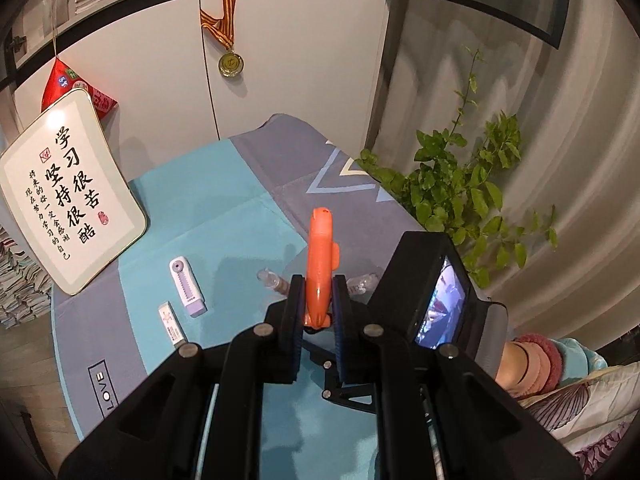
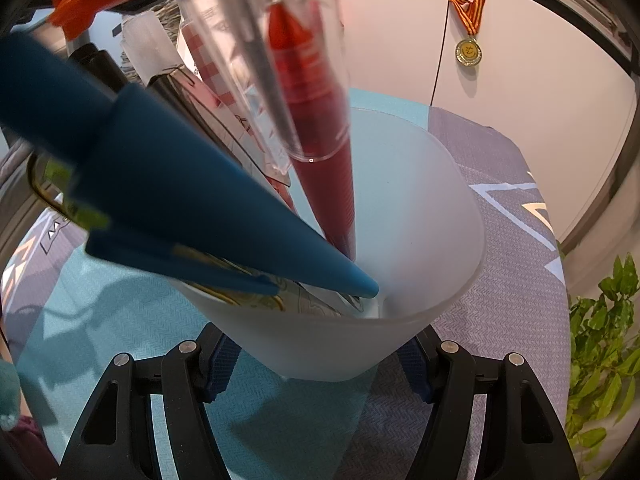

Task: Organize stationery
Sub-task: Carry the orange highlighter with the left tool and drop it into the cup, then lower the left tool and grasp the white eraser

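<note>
A teal and grey table mat (image 1: 192,208) covers the table, and a white cabinet (image 1: 140,80) stands behind it with a medal (image 1: 230,65) hanging on its door. A leafy green plant (image 1: 460,184) grows at the right edge of the mat. At the left a framed calligraphy sign (image 1: 68,192) leans upright with its bottom edge on the mat.

The right gripper (image 2: 316,364) is closed around the lower part of a frosted white cup (image 2: 420,240), one pad on each side of it, and the cup sits between the fingers above the mat. Inside the cup a blue pen (image 2: 180,192), a red pen (image 2: 320,152) and a clear pen (image 2: 256,56) lean towards the camera, with a clear ruler behind them.

The left gripper (image 1: 318,308) is closed tight on an orange utility knife (image 1: 320,256), gripping it near its lower end so the knife sticks up and away from the fingers, clear of the mat. In the right wrist view the same orange knife shows at the top left, just above the cup.

On the mat to the left of the left gripper lie a purple and white correction tape (image 1: 187,286) and, just beside it, a small white eraser (image 1: 172,322). Whether the two touch I cannot tell.
</note>
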Tool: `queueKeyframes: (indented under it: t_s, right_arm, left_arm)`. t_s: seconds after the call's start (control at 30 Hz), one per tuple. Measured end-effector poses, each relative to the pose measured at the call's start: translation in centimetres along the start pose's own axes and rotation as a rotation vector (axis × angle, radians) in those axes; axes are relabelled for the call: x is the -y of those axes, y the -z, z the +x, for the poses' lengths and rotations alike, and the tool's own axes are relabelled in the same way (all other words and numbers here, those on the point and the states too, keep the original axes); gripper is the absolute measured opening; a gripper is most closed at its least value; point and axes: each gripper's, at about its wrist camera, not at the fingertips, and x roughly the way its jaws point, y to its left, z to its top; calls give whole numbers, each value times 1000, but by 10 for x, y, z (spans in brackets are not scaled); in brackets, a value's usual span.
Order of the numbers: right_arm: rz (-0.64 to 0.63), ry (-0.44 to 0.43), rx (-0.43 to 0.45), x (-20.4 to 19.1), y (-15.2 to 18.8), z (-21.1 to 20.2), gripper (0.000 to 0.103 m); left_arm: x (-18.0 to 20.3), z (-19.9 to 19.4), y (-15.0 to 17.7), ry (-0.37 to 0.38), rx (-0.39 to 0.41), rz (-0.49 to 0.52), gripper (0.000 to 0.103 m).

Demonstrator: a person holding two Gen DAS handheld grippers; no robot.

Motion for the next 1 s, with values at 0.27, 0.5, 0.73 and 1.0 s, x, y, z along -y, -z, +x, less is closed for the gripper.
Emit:
queueKeyframes:
  t_s: [0.27, 0.5, 0.73, 1.0]
  right_arm:
    - [0, 0, 0, 0, 0, 1, 70]
    - [-1, 0, 0, 0, 1, 0, 70]
    - [0, -1, 0, 1, 5, 0, 70]
    - [0, -2, -1, 2, 6, 0, 70]
  left_arm:
    - [3, 2, 1, -14, -44, 25, 12]
    - [2, 3, -1, -5, -44, 21, 12]
    - [-3, -12, 0, -37, 20, 1, 14]
    - [-50, -17, 17, -249, 71, -107, 39]
